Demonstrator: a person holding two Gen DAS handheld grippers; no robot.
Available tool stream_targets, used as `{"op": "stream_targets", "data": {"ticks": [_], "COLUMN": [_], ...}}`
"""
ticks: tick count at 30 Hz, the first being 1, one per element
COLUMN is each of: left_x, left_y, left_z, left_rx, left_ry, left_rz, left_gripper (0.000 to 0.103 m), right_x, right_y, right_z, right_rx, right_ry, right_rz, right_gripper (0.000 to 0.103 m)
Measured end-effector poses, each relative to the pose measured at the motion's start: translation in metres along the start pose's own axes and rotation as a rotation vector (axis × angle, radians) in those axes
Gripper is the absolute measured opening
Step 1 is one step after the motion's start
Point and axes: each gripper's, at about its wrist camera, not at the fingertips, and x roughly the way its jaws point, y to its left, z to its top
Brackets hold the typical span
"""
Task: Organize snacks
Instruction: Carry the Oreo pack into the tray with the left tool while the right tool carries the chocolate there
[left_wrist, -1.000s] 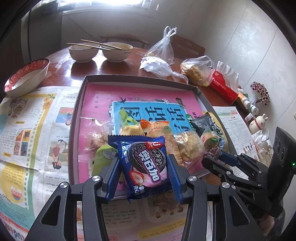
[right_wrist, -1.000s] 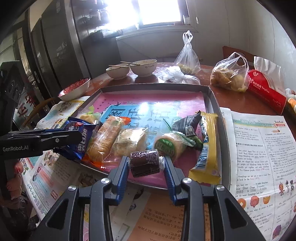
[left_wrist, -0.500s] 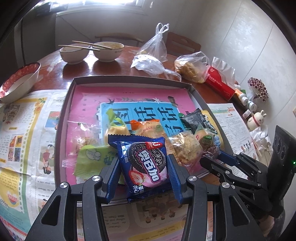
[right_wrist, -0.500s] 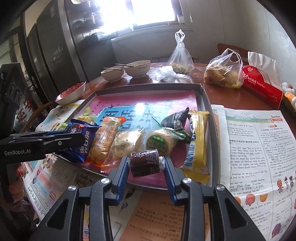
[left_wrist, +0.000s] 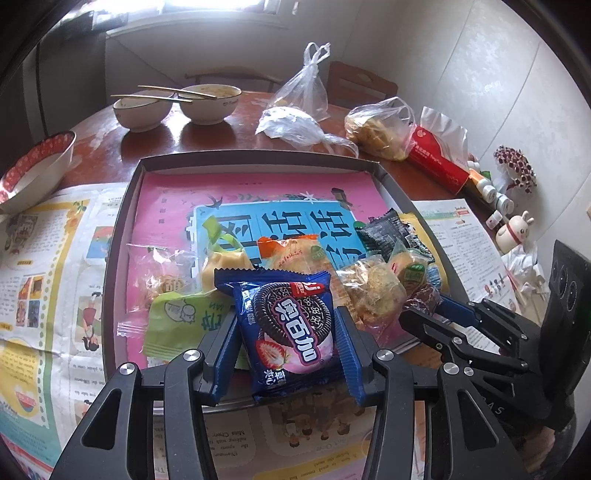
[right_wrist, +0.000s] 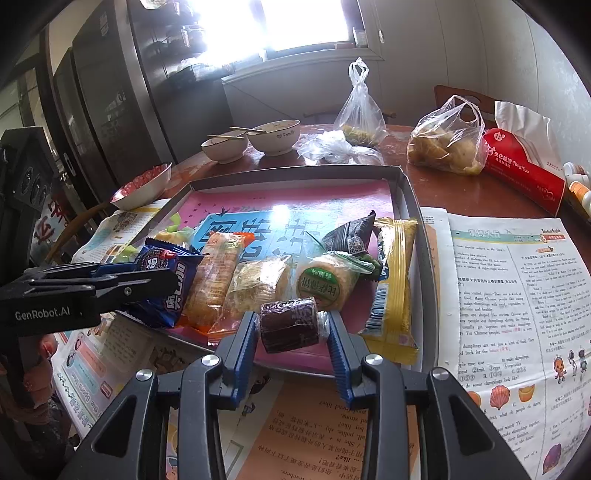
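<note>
- While both grippers carry snacks above the tray's (left_wrist: 122, 229) near edge (mid-placement, seemingly):
- Left gripper (left_wrist: 286, 332): clamped on blue cookie packet (left_wrist: 288, 325).
- Right gripper (right_wrist: 291, 326): clamped on dark wrapped sweet (right_wrist: 288, 325).
- Next: lower ahead, release beside sorted packets.

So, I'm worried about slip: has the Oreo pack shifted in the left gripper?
No. The Oreo pack sits unchanged in the left gripper; only the tray behind drifted left.
</note>
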Motion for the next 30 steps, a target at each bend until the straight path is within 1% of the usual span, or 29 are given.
{"op": "stream_targets", "data": {"ticks": [4,8,14,24,30], "left_x": [0.001,0.002,0.004,0.005,0.005], "left_y": [0.002,0.002,0.002,0.002,0.002], "left_z": [0.000,0.000,0.001,-0.002,-0.003], "left_rx": [-0.011,-0.012,-0.012,-0.009,-0.006], "left_ry": [-0.003,-0.015,-0.031,-0.055,-0.053], "left_rz": [-0.008,-0.001,0.007,0.009,0.012], "left_gripper": [0.051,0.051,0.051,0.052,0.053], "right_x": [0.000,0.002,0.004,0.008,0.010], "right_y": [0.000,0.002,0.012,0.027,0.029], "right_z": [0.000,0.000,-0.001,0.000,0.002], "right_rx": [-0.001,-0.003,-0.033,-0.043,-0.041], "right_ry": [0.002,0.006,0.012,0.017,0.023], "right_rz": [-0.001,0.005,0.014,0.042,0.045], "right_gripper": [0.039,0.039,0.039,0.039,0.039]}}
